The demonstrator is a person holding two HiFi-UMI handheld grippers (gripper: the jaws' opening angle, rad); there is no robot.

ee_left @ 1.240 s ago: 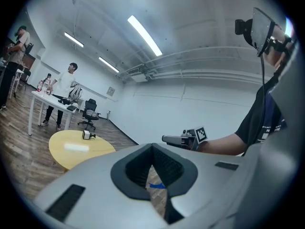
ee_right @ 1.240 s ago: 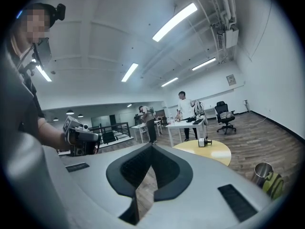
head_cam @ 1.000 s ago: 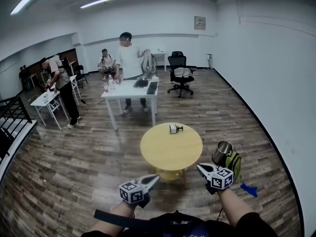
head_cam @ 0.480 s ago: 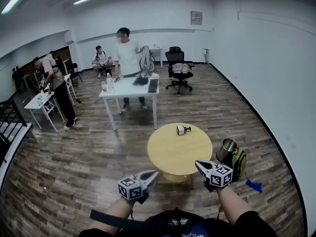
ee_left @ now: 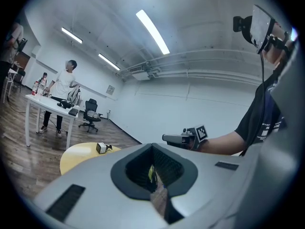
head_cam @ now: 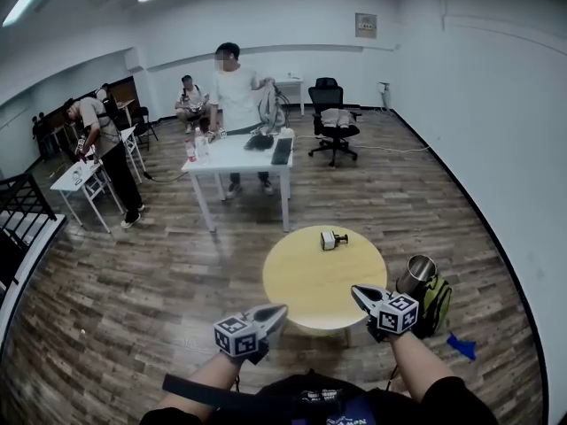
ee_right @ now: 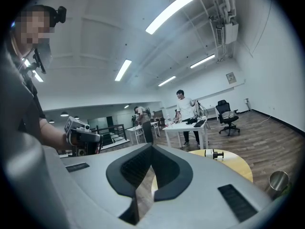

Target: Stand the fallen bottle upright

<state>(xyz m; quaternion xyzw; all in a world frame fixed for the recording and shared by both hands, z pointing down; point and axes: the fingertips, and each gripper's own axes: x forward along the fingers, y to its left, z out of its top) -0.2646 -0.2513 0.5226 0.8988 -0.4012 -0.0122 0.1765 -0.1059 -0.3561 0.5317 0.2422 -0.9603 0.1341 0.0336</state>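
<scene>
A small white bottle (head_cam: 329,240) with a dark cap lies on its side on the far part of the round yellow table (head_cam: 306,286). Both grippers hang in the air at the table's near edge, well short of the bottle. My left gripper (head_cam: 278,310) is shut and empty, pointing toward the table from the near left. My right gripper (head_cam: 356,291) is also shut with nothing in it, over the near right rim. The bottle (ee_left: 101,148) shows in the left gripper view, and the bottle (ee_right: 212,153) lies on the table (ee_right: 240,166) in the right gripper view.
A metal cup (head_cam: 417,274) sits on a green backpack (head_cam: 437,304) on the floor right of the table, with a blue scrap (head_cam: 463,346) beyond. Farther off stand a white desk (head_cam: 232,160) with a person behind it, an office chair (head_cam: 334,128) and more people at left.
The table and bottle have come nearer and lower in the head view as I moved forward. Both grippers travelled with me, still shut and level.
</scene>
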